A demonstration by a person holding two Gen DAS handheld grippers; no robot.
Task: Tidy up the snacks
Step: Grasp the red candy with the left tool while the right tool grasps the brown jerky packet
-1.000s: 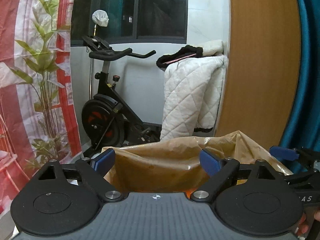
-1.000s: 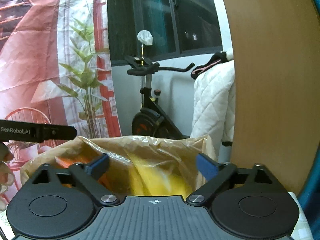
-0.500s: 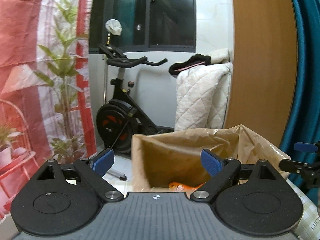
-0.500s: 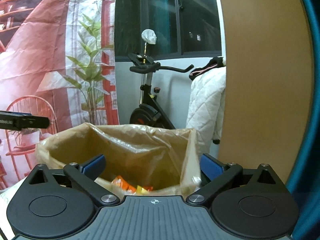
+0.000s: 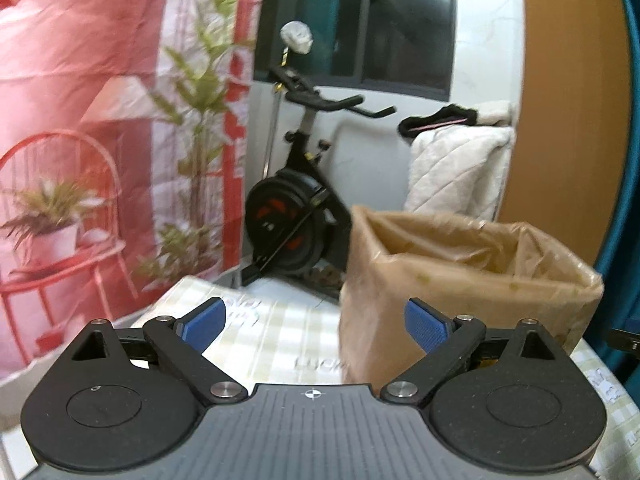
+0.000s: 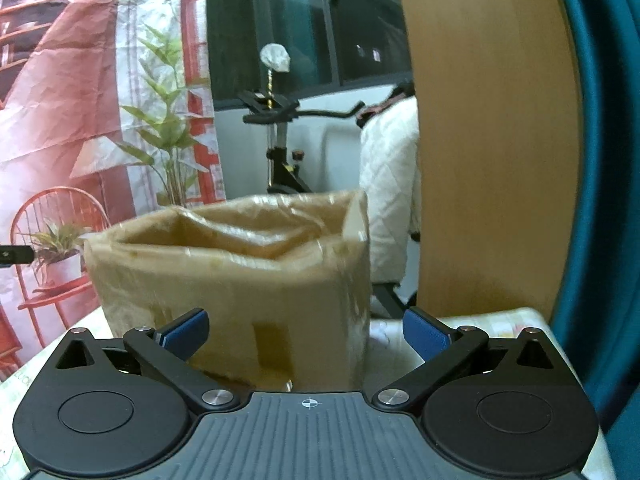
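Note:
A cardboard box lined with a brownish plastic bag stands on the checked tablecloth. In the left wrist view it is ahead and to the right. In the right wrist view the box fills the middle. Its inside is hidden from both views, and no snack shows. My left gripper is open and holds nothing, back from the box's left near corner. My right gripper faces the box's near wall with its jaws opening wide. Nothing is pressed between them.
Beyond the table stand an exercise bike and a white quilt draped beside a wooden panel. A red printed backdrop hangs at the left, a teal curtain at the right. The table's far edge runs behind the box.
Both grippers have drawn back from above the box and sunk a little. Orange and yellow packets seen inside earlier are out of sight. The left view has swung leftward.

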